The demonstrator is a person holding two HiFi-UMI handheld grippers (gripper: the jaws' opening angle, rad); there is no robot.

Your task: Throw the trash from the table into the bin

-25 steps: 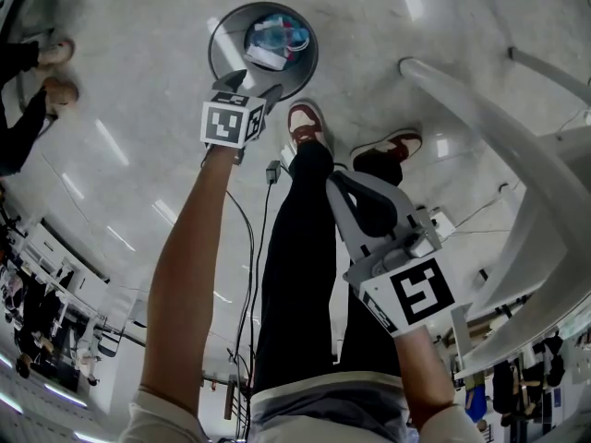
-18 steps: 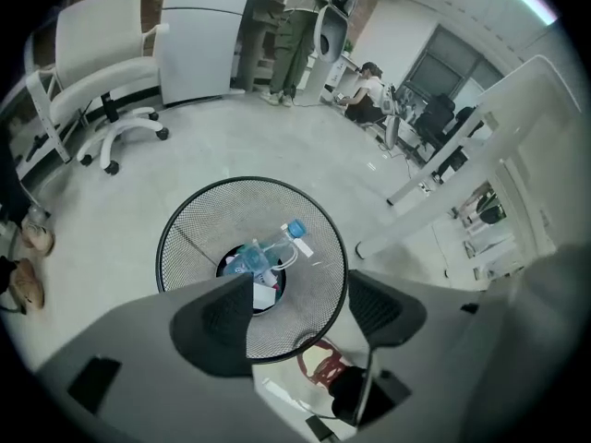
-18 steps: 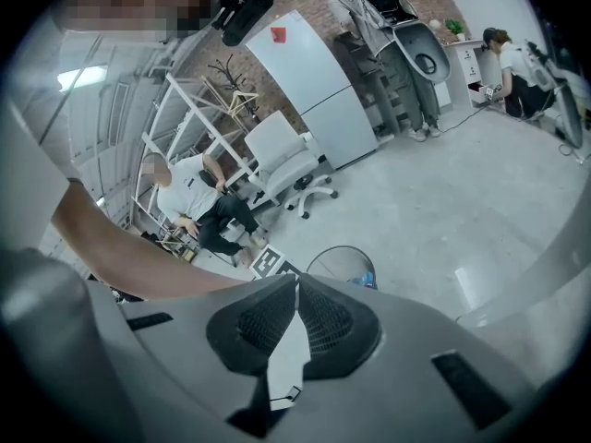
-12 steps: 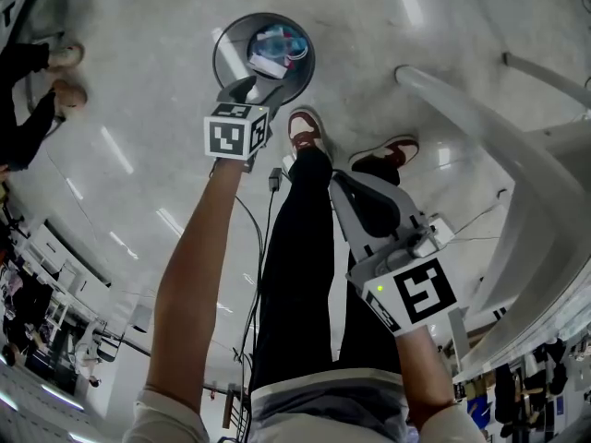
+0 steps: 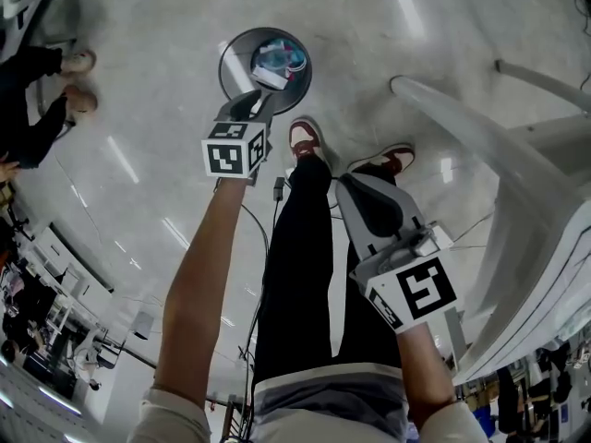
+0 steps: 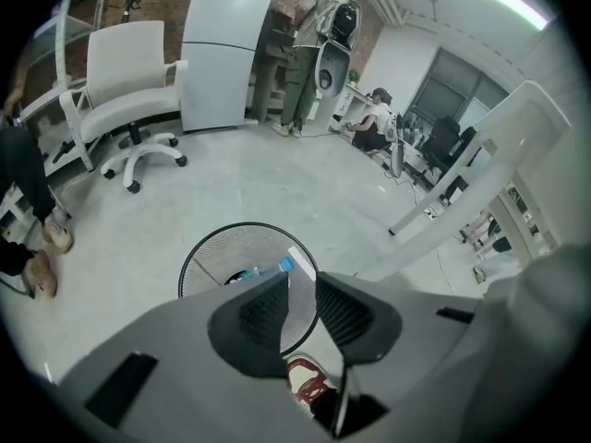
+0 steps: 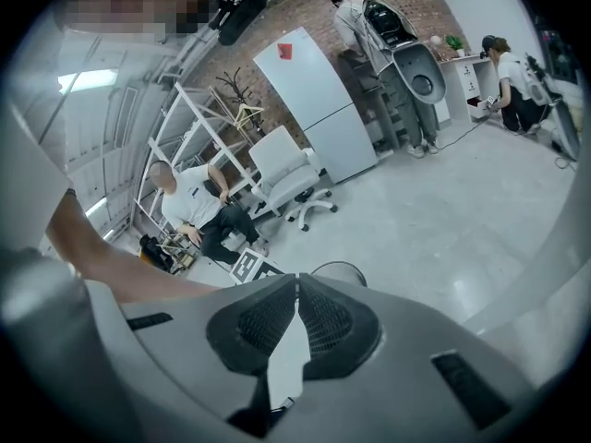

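Left claw hangs just short of the round grey wire-mesh bin. Its jaws have just been closing to a narrow gap, with nothing between them: released. The blue-and-white rubbish lies down inside the bin. Right claw sits clenched and empty over the person's black trouser leg. A red-and-white shoe stands right beside the bin's rim. A second ago the left claw overlapped that rim; now it has pulled clear of it. The white bench edge crowds the right, and a seated bystander's legs the far left. Pale floor lies open around the bin.
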